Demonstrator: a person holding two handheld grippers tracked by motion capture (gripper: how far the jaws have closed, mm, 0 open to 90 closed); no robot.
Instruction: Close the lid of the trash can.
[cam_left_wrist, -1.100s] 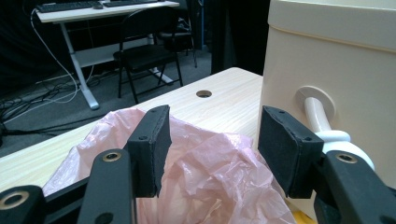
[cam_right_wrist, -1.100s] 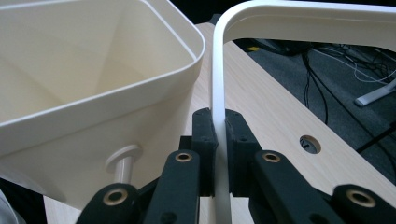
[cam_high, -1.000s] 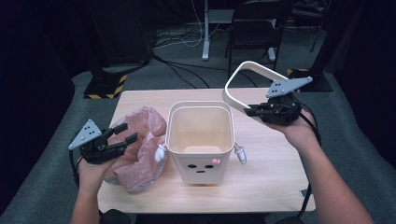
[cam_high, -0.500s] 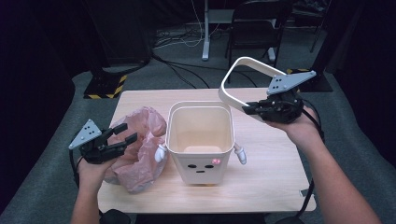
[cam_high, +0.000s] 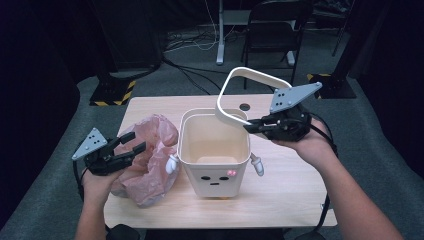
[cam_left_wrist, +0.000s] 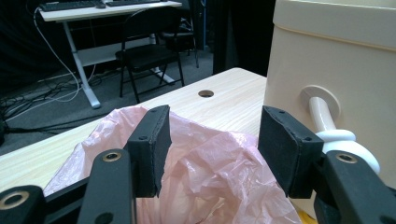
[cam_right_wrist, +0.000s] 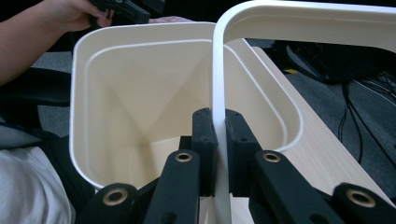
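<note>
Now that your right gripper (cam_high: 248, 126), clamped on the white ring (cam_high: 250, 90), has lifted it off the bin (cam_high: 215, 150), the pink bag (cam_left_wrist: 210, 177) between your open left gripper (cam_left_wrist: 212, 149) jaws can go in.

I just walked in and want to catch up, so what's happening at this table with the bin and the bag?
A person works at a light wooden table with a gripper in each hand. The right gripper is shut on a white rounded-square plastic ring, holding it tilted in the air above the open top of a cream plastic bin with a face printed on its front. The left gripper is open over a crumpled pink plastic bag lying left of the bin. The bin looks empty.
</note>
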